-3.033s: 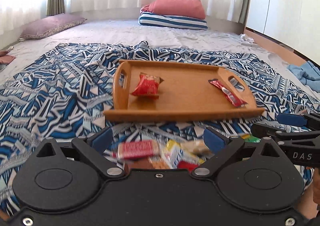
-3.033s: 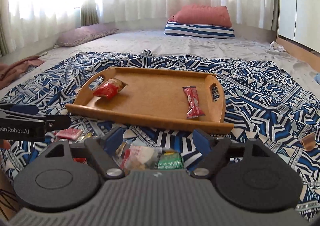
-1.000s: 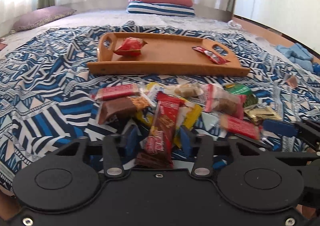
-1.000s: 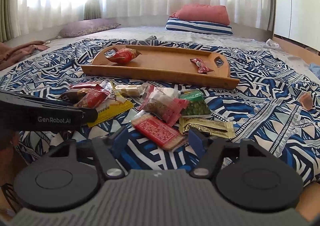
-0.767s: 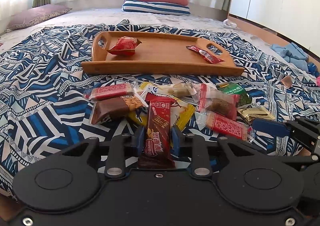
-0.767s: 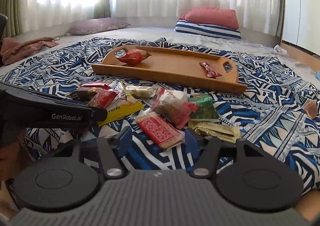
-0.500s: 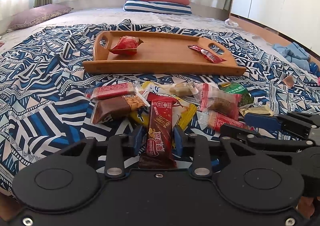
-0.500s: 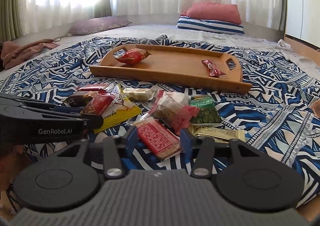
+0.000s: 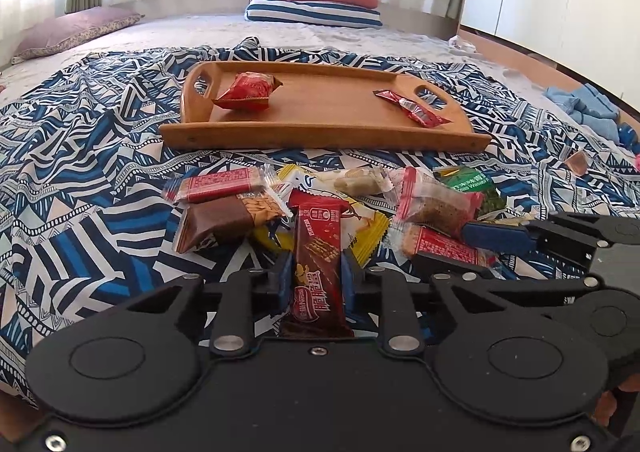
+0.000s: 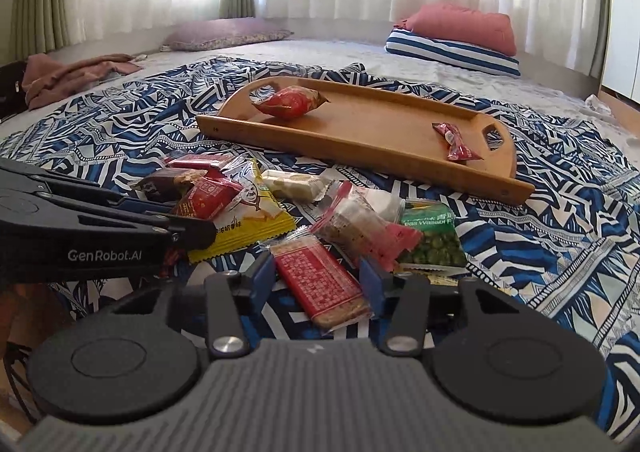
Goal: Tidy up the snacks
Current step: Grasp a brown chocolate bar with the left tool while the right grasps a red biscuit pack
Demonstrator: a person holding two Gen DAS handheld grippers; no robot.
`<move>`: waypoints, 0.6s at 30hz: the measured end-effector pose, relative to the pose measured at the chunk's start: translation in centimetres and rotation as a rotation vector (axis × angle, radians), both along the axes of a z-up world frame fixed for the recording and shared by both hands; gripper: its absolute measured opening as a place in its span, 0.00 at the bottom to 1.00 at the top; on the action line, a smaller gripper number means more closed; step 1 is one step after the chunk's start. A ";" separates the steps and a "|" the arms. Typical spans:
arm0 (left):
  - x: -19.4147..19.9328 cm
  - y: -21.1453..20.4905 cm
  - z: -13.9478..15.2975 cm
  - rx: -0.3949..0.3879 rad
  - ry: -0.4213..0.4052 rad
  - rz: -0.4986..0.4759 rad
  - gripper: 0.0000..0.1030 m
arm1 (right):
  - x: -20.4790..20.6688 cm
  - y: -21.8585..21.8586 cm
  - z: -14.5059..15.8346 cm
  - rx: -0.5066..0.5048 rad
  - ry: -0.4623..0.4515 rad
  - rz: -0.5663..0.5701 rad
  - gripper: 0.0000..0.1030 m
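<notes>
Two tongs work the snack pile: left tongs [image 9: 314, 282], wider a moment ago, now clamp the brown wafer bar [image 9: 318, 252]; right tongs [image 10: 318, 276] are opening astride the red biscuit pack [image 10: 324, 284]. Tray [image 9: 320, 140] lies beyond, next destination.

Ahead of both grippers, the snack pile [image 9: 332, 204] crowds the blanket [image 9: 88, 156], wrappers overlapping with no gaps between them. Beyond the pile, the near wall of the tray [image 9: 324, 140] stands as a low barrier. Inside the tray, the floor is bare between the red pouch [image 9: 248, 92] at far left and the red stick pack [image 9: 412, 112] at far right. To the left gripper's [image 9: 316, 276] right, the right gripper [image 10: 318, 276] blocks sideways passage; to its left, open blanket.
</notes>
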State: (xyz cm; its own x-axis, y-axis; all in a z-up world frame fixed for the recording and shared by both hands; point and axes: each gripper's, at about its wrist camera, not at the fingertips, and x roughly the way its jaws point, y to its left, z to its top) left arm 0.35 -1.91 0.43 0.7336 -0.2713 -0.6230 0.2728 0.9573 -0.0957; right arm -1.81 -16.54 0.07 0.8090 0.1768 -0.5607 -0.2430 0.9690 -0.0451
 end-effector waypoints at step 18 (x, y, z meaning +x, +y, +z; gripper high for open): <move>-0.2 -0.1 1.5 -0.009 -0.020 -0.011 0.22 | 0.7 0.1 0.6 0.020 0.033 0.016 0.37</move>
State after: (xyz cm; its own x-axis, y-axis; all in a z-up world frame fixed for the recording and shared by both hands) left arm 0.13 -2.00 1.96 0.7428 -0.2851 -0.6058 0.2851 0.9534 -0.0992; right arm -1.07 -16.40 0.67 0.7873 0.2012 -0.5829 -0.2596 0.9656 -0.0174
